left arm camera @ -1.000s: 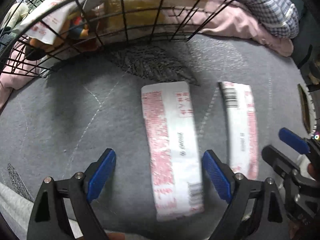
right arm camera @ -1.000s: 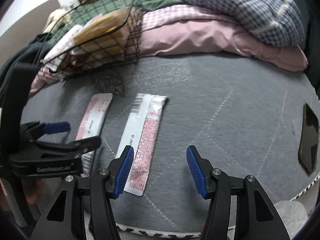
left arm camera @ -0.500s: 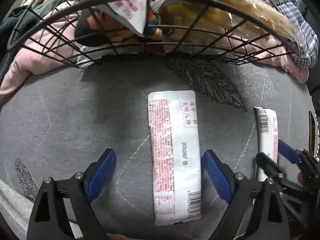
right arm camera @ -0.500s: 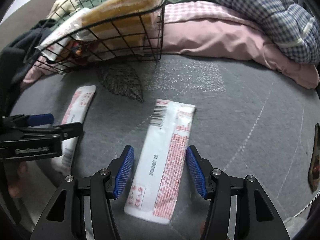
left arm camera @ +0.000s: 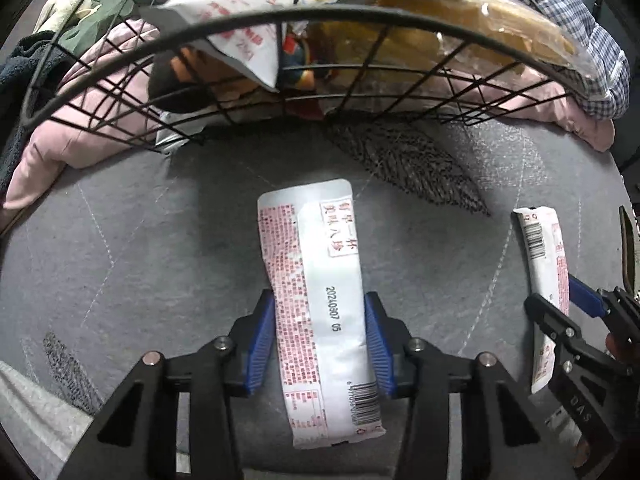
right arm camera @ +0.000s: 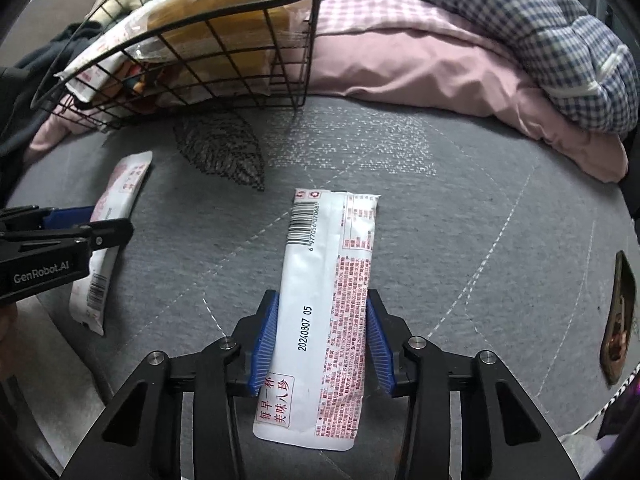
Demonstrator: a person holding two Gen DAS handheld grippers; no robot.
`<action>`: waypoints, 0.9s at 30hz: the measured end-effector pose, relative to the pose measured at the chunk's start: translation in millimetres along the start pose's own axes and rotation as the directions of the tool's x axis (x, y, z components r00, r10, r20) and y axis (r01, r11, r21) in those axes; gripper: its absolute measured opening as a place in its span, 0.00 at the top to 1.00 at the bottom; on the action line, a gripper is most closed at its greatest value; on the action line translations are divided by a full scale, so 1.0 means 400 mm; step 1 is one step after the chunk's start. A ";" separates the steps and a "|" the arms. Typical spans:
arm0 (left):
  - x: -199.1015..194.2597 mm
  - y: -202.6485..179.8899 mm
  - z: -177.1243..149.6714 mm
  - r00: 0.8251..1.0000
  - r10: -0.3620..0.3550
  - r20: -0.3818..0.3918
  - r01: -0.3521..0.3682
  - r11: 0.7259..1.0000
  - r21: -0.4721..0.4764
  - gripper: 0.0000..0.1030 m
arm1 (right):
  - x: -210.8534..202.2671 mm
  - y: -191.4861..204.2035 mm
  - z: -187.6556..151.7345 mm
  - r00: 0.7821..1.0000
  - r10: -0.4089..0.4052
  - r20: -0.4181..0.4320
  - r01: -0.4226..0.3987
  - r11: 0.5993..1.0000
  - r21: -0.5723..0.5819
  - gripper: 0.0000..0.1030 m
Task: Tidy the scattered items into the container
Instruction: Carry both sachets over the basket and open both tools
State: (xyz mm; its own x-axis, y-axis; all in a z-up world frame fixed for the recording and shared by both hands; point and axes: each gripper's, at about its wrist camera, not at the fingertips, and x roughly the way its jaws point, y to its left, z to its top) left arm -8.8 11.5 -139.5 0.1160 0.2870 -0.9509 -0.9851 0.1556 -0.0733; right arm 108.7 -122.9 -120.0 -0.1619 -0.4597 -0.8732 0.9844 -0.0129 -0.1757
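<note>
Two long white sachets with red print lie on the grey quilted bedspread. My left gripper (left arm camera: 319,344) is shut on one sachet (left arm camera: 316,280), blue pads against both its long edges. My right gripper (right arm camera: 322,338) is shut on the other sachet (right arm camera: 326,280) in the same way. Each sachet also shows in the other view, the right one (left arm camera: 546,280) and the left one (right arm camera: 116,216). The black wire basket (left arm camera: 224,28) stands just beyond, holding a white packet (left arm camera: 240,12), a yellow bread bag (left arm camera: 472,12) and other snacks; it also shows in the right wrist view (right arm camera: 200,32).
Pink bedding (right arm camera: 420,64) and a blue checked quilt (right arm camera: 520,20) are piled behind and right of the basket. A dark flat object (right arm camera: 620,312) lies at the bedspread's right edge. A leaf pattern (right arm camera: 220,152) is stitched into the cover near the basket.
Both grippers have moved forward over their sachets and closed on them; a second ago both stood open short of the sachets.
</note>
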 end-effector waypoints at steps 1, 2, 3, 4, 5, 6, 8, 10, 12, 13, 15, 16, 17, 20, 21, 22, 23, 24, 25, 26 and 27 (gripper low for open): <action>-0.013 0.000 -0.004 1.000 -0.008 0.000 0.008 1.000 0.008 0.53 | -0.004 -0.002 -0.002 1.000 -0.001 -0.002 0.001 1.000 0.002 0.59; -0.030 0.001 -0.008 1.000 -0.015 0.002 0.015 1.000 0.017 0.53 | -0.012 -0.005 -0.004 1.000 0.001 -0.003 -0.001 1.000 0.006 0.59; -0.051 0.002 -0.014 1.000 -0.022 0.007 0.022 1.000 0.023 0.53 | -0.026 -0.008 -0.007 1.000 0.006 0.001 -0.006 1.000 0.009 0.59; -0.075 0.003 -0.019 0.999 -0.028 0.015 0.028 0.999 0.031 0.53 | -0.042 -0.009 -0.009 1.000 0.009 0.007 -0.009 1.000 0.011 0.59; -0.106 0.002 -0.026 0.999 -0.034 0.028 0.033 0.998 0.046 0.53 | -0.066 -0.007 -0.010 1.000 0.011 0.016 -0.011 1.000 0.010 0.59; -0.135 0.000 -0.031 0.998 -0.040 0.041 0.038 0.997 0.060 0.53 | -0.086 -0.005 -0.012 1.000 0.015 0.024 -0.015 1.000 0.007 0.59; -0.195 0.006 -0.036 0.996 -0.062 0.067 0.056 0.995 0.079 0.53 | -0.140 0.007 -0.009 0.998 0.035 0.048 -0.035 0.999 -0.004 0.59; -0.253 0.034 -0.013 0.992 -0.083 0.096 0.075 0.993 0.086 0.53 | -0.189 0.021 0.013 0.996 0.059 0.074 -0.058 0.998 -0.016 0.59; -0.309 0.069 0.029 0.986 -0.098 0.133 0.088 0.993 0.078 0.53 | -0.247 0.044 0.060 0.989 0.085 0.118 -0.081 0.996 -0.035 0.59; -0.331 0.096 0.054 0.982 -0.105 0.157 0.094 0.993 0.074 0.53 | -0.275 0.055 0.087 0.985 0.097 0.140 -0.091 0.995 -0.047 0.59; -0.359 0.126 0.112 0.975 -0.110 0.193 0.098 0.992 0.074 0.53 | -0.321 0.074 0.163 0.973 0.131 0.190 -0.119 0.990 -0.073 0.59; -0.367 0.135 0.136 0.972 -0.116 0.205 0.102 0.992 0.077 0.53 | -0.334 0.088 0.209 0.968 0.141 0.209 -0.126 0.989 -0.083 0.59; -0.372 0.149 0.163 0.968 -0.115 0.221 0.101 0.992 0.072 0.53 | -0.341 0.101 0.244 0.965 0.146 0.219 -0.129 0.988 -0.089 0.59; -0.368 0.184 0.240 0.961 -0.091 0.263 0.078 0.995 0.061 0.53 | -0.347 0.130 0.354 0.953 0.164 0.255 -0.146 0.985 -0.088 0.59; -0.364 0.192 0.258 0.959 -0.078 0.273 0.066 0.996 0.052 0.53 | -0.340 0.137 0.390 0.951 0.168 0.260 -0.150 0.985 -0.084 0.59; -0.358 0.195 0.275 0.959 -0.068 0.276 0.057 0.997 0.047 0.53 | -0.329 0.144 0.426 0.949 0.172 0.263 -0.156 0.985 -0.078 0.59; -0.349 0.201 0.299 0.959 -0.056 0.277 0.047 0.998 0.039 0.53 | -0.320 0.150 0.450 0.949 0.174 0.264 -0.160 0.984 -0.073 0.59; -0.339 0.210 0.316 0.961 -0.045 0.275 0.038 0.999 0.030 0.53 | -0.307 0.156 0.472 0.949 0.176 0.261 -0.163 0.984 -0.069 0.59; -0.328 0.216 0.326 0.962 -0.039 0.270 0.033 0.999 0.026 0.53 | -0.290 0.162 0.493 0.950 0.175 0.258 -0.164 0.984 -0.065 0.59; -0.315 0.222 0.334 0.963 -0.035 0.266 0.030 0.999 0.022 0.53 | -0.273 0.168 0.510 0.951 0.174 0.255 -0.163 0.985 -0.062 0.59; -0.302 0.228 0.340 0.965 -0.028 0.262 0.024 1.000 0.019 0.53 | -0.258 0.177 0.525 0.953 0.171 0.252 -0.161 0.985 -0.061 0.59</action>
State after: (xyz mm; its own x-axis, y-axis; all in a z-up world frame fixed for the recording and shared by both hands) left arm -95.5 119.4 9.6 0.1732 0.5197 -0.8366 -0.9794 0.1800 -0.0909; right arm 209.8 -262.9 53.0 0.0317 -0.6635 -0.7475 0.9915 0.1154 -0.0604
